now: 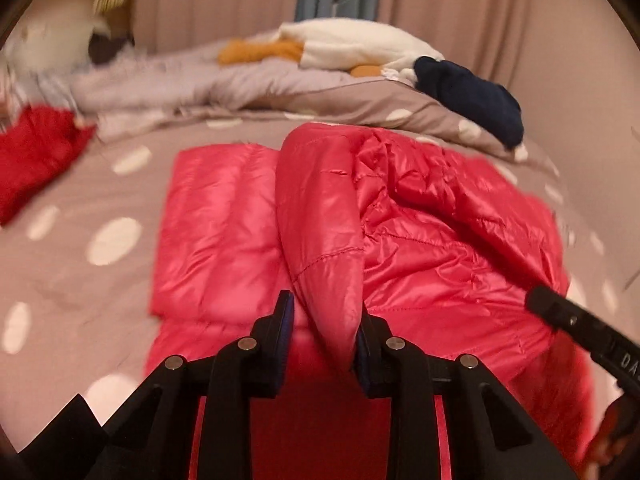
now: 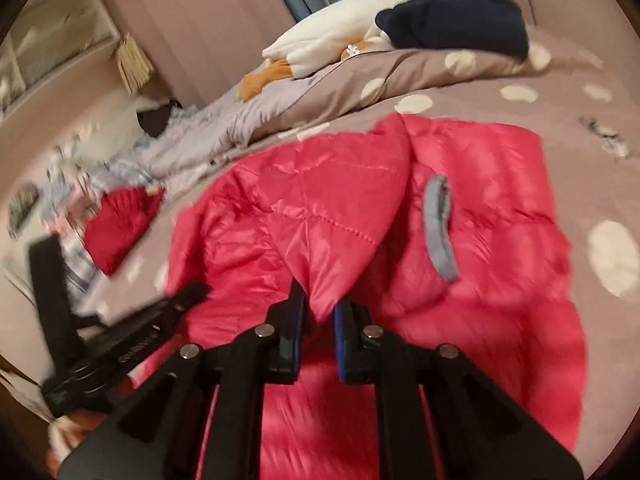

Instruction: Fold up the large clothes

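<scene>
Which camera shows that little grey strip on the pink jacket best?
The right wrist view: the grey strip lies in plain sight on the pink jacket. The left wrist view shows the jacket's folds but no strip.

White letters "DA" on the black body of the right claw [image 1: 624, 358] beside the red puffer jacket [image 1: 440, 240], cut off at frame edge, blurred lettering on the left claw [image 2: 136, 350] unreadable
</scene>
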